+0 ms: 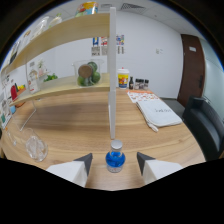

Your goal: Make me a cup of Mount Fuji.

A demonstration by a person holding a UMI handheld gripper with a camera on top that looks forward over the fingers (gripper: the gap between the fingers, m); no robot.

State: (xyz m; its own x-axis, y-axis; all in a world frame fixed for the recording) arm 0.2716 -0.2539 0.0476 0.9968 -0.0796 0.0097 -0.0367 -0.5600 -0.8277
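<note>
Currently the gripper (114, 161) sits low over a wooden table (75, 125), its two fingers spread apart and released, with their dark tips pointing inward toward each other. A small bottle (115, 159) of blue liquid with a pale cap stands upright on the table between the fingers; a gap shows on each side of it, so neither finger presses on it. The bottle rests on the tabletop by itself.

Just beyond the bottle a white vertical post (112, 75) rises from the table and carries a wooden shelf (65, 30) that runs off to the left. A lower shelf (60, 87) runs along beneath it. A clear glass bowl (88, 73) holding round green and brown fruit sits on it. To the right of the post, at the far edge of the table, stands a yellow and white tub (123, 78), and beside it a few small dark bottles (138, 84).

On the table to the left of the fingers stands a clear glass cup (36, 146); its contents cannot be made out. A folded white cloth (159, 113) lies on the table to the right, well apart from the blue bottle. A black chair (204, 120) stands at the table's right side, and a brown door (191, 62) shows in the white wall behind it.
</note>
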